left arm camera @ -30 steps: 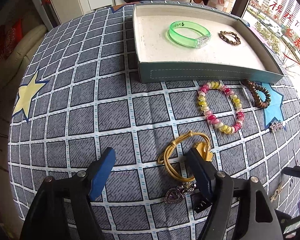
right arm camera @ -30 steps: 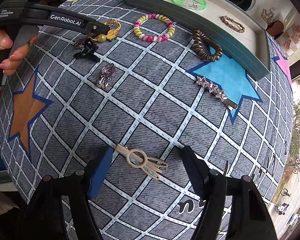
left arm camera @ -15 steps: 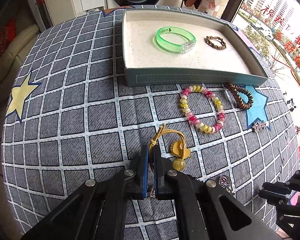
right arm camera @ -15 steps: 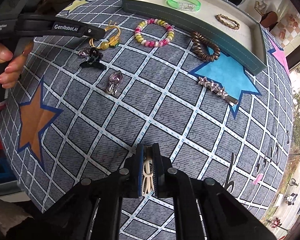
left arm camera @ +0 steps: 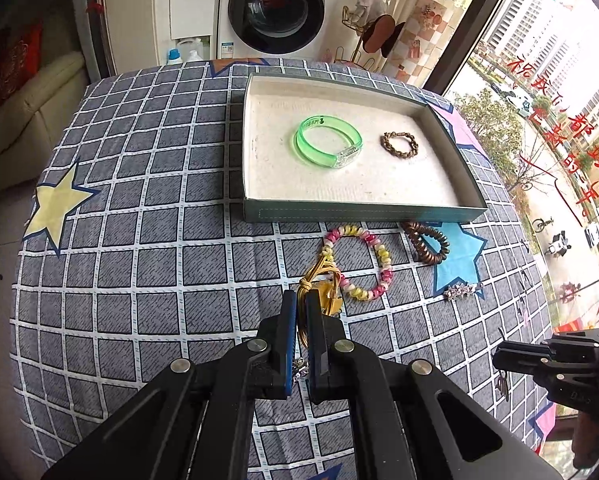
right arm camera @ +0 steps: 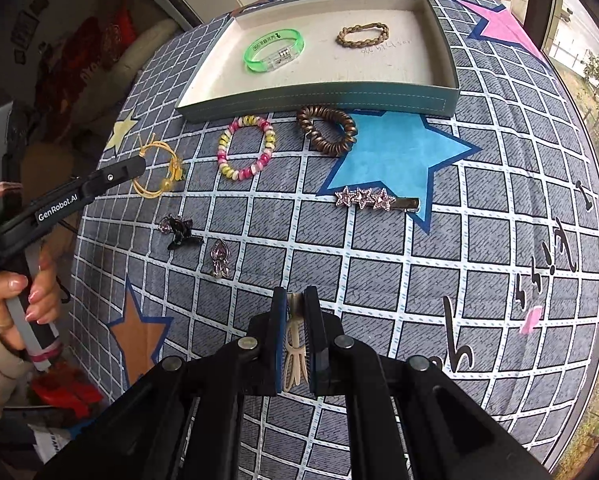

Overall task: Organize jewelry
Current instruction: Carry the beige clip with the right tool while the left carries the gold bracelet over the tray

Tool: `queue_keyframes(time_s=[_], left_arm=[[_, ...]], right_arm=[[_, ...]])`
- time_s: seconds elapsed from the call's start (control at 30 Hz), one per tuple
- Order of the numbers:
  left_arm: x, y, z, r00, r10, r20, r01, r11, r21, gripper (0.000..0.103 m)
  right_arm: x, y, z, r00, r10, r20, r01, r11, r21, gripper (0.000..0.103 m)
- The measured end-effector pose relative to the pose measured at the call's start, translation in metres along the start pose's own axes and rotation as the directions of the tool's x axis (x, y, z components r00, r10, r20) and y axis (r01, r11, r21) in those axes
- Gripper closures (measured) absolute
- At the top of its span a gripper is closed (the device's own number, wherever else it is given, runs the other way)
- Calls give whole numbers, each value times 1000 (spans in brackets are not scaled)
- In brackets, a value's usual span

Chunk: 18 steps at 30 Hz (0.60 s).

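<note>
Gold cord of a bracelet (left arm camera: pixel 319 280) sat pinched between the closed left tongs (left arm camera: pixel 301 312), its yellow charm hanging just beside the right finger, lifted above the checked cloth (left arm camera: pixel 139 200) that covered the desk. Cream-coloured, the hair clip (right arm camera: pixel 294 344) was clamped lengthwise in the right tongs (right arm camera: pixel 295 312), prongs pointing back toward the camera. Ahead lay the shallow teal tray (left arm camera: pixel 359 214), holding a green bangle (left arm camera: pixel 327 142) and a small brown braided bracelet (left arm camera: pixel 399 145), set apart from each other. Just in front of the tray's near wall rested a pink-and-yellow beaded bracelet (left arm camera: pixel 357 262) and a brown spiral hair tie (left arm camera: pixel 427 242). In the right wrist view, a star-studded barrette (right arm camera: pixel 375 199) lay on the blue star, while a black claw clip (right arm camera: pixel 181 232) and a heart pendant (right arm camera: pixel 220 258) lay near each other.
</note>
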<state>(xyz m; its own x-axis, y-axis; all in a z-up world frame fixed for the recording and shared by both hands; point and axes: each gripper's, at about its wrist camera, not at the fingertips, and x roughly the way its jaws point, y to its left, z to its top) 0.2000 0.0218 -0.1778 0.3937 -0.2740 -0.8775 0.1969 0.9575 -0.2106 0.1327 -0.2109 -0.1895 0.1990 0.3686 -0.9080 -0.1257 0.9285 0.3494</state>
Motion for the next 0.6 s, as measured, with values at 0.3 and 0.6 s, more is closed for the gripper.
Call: queue_keyframes(time_s=[0.3, 0.6], left_arm=[[-31, -9, 28, 997, -38, 73, 38, 999, -2, 86], [-25, -27, 67, 993, -44, 111, 43, 999, 11, 86]], right_arm=[[-34, -15, 33, 995, 57, 79, -61, 997, 55, 94], [-45, -31, 92, 986, 81, 143, -92, 993, 72, 94]])
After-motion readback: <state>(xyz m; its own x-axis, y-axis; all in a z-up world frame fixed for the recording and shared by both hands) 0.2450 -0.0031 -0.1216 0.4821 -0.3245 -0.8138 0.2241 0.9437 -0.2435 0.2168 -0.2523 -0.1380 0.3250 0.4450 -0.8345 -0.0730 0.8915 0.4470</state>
